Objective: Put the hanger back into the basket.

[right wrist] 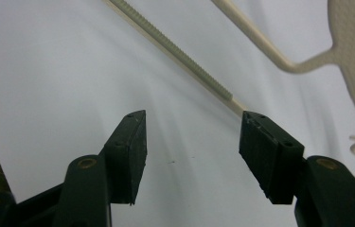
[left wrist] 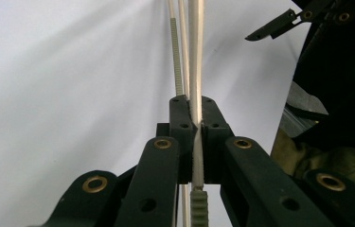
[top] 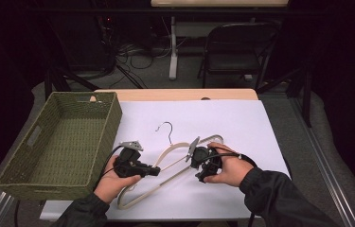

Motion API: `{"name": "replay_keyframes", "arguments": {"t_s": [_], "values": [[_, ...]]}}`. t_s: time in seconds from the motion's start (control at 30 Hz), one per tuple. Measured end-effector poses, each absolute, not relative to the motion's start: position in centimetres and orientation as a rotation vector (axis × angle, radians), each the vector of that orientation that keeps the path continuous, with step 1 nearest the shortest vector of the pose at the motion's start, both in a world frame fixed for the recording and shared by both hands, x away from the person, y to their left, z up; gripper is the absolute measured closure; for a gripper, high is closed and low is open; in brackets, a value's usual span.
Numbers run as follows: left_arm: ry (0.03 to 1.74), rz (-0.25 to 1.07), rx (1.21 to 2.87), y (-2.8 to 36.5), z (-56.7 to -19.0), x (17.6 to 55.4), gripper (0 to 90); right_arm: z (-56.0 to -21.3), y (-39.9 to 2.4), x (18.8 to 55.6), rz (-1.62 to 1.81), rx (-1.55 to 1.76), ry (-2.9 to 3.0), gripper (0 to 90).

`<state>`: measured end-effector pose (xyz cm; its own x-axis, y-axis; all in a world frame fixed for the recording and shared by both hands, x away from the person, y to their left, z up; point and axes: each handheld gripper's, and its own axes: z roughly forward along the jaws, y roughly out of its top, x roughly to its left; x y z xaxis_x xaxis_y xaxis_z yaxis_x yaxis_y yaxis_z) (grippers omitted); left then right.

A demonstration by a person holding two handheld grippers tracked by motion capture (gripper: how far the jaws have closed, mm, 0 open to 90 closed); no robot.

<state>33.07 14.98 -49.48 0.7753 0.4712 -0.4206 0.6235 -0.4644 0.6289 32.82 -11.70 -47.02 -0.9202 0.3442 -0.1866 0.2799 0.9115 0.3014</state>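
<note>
Item: cream plastic hanger [top: 175,163] with a dark wire hook [top: 165,128], lying flat on a white sheet [top: 241,123] that covers the bench [top: 180,94]. Landmark: the hanger.

Left gripper [top: 152,170]: at the hanger's lower arm, fingers [left wrist: 181,124] closed tight on a thin cream bar of the hanger [left wrist: 196,56], which runs straight between the pads. In the left gripper view the bar's ribbed strip [left wrist: 177,52] runs off the top edge, and the far end is cut off.

Right gripper [top: 199,177]: just right of the hanger's middle, held by the right hand [top: 229,170]. Its fingers [right wrist: 128,151] stand wide apart, nothing between them; the ribbed bar [right wrist: 175,52] passes beyond the tips and disappears behind the right-hand finger. Whether that finger touches the bar cannot be told. The hanger's shoulder loop [right wrist: 350,56] is cut off at the picture's edge.

Woven green basket [top: 57,142]: left of the hanger, beside the sheet, its near corner past the bench edge.

Folding chair [top: 236,52] and floor cables [top: 132,52]: well behind the hanger, dim and hard to make out.

Dark sleeves [top: 279,198]: cut off at the bottom edge.
</note>
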Motion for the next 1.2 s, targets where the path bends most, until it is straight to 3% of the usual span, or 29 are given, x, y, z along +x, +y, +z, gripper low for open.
{"name": "replay_keyframes", "arguments": {"t_s": [0.6, 1.2], "values": [[0.924, -0.109, 2.116, 16.0, -48.6, 33.0, 87.0, -47.1, -12.9, 32.7, 0.427, 0.581, 2.812, 42.5], [0.98, -0.111, 2.084, 17.0, -48.0, 33.1, 87.0, -48.1, -13.8, 32.7, 0.471, 0.633, 2.803, 43.1]]}}
